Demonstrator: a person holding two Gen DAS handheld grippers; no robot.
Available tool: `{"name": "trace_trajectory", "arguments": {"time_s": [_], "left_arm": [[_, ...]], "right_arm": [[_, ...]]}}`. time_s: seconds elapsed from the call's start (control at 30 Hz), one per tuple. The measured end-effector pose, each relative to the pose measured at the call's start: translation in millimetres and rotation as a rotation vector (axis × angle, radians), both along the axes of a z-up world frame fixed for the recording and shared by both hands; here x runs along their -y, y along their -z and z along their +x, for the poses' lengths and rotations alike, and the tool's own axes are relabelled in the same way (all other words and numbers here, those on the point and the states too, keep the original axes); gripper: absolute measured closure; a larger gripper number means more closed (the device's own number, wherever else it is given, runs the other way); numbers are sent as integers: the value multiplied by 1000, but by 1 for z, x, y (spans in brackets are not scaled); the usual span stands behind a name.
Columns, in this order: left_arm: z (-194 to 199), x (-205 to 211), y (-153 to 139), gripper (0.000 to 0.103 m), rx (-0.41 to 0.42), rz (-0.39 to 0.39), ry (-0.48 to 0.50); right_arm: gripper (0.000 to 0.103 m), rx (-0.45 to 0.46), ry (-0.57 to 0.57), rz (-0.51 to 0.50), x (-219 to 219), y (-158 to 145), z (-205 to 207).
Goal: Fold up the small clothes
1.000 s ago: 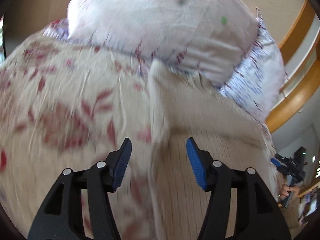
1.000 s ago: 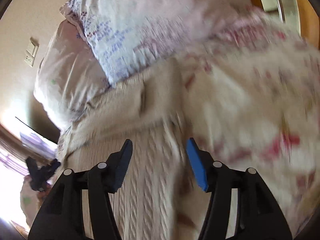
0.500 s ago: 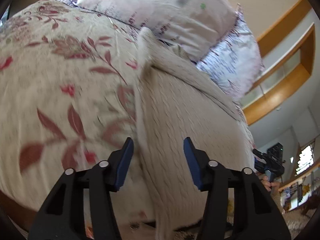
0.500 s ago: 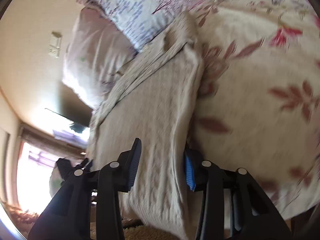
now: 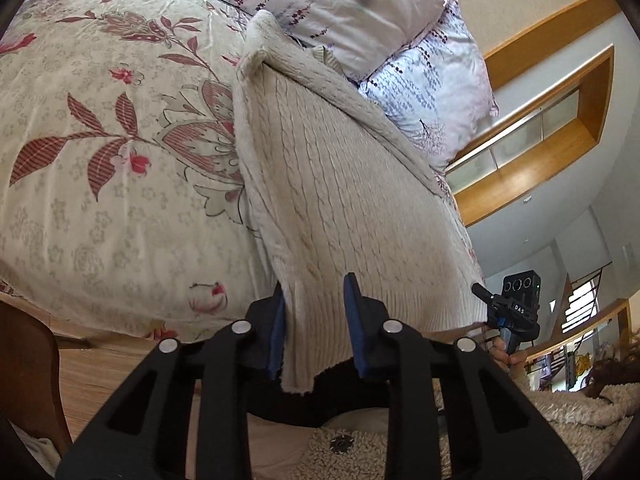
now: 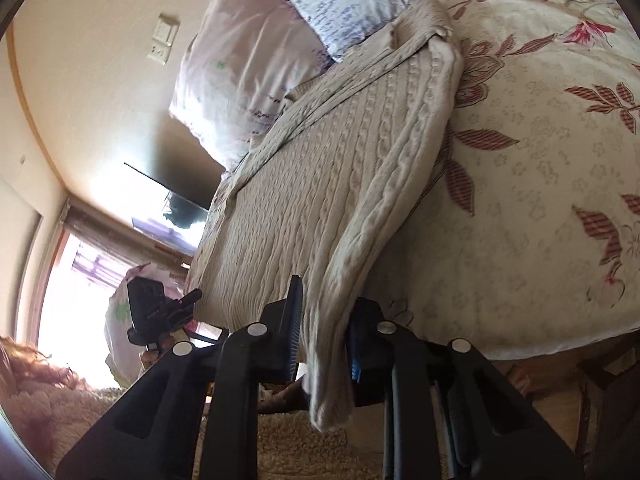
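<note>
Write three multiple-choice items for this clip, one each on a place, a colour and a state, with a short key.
1. Where does the cream cable-knit sweater lie?
A. on the floral bedspread, its far end by the pillows
B. on a wooden chair
C. inside a basket

2. What colour are the pads on the left gripper fingers?
A. red
B. blue
C. white

3. How does the right gripper stand to the sweater?
A. open, well clear of it
B. shut on nothing
C. its fingers sit on either side of the sweater's near edge

Key:
1 A: both wrist views show the knit spread over the flowered cover, reaching the pillows.
2 B: blue pads show beside the hem.
3 C: a bunched fold of knit hangs down between the two fingers in the right wrist view.
</note>
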State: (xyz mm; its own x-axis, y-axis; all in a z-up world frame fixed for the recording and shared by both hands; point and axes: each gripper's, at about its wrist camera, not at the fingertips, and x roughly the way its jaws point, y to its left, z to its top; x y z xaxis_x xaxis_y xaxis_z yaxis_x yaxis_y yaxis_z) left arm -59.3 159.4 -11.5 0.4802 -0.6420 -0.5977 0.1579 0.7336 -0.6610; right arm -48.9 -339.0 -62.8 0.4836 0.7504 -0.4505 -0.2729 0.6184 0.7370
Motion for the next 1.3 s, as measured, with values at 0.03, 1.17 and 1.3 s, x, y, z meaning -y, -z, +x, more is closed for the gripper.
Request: {"name": "trace_trajectory", "arguments": {"time_s": [0.03,1.17,1.3], "left_arm": [[-1,1,0,78,-1,8,3],[139,0,-137,97,330,203,-244],[157,1,-139,97,326,195,-258]], "right_arm": [[87,7,-8,-6,-2,-1,-1],[95,596,388,-380,-12,-127,53],[95,605,395,-395,-15,-132,67]]}}
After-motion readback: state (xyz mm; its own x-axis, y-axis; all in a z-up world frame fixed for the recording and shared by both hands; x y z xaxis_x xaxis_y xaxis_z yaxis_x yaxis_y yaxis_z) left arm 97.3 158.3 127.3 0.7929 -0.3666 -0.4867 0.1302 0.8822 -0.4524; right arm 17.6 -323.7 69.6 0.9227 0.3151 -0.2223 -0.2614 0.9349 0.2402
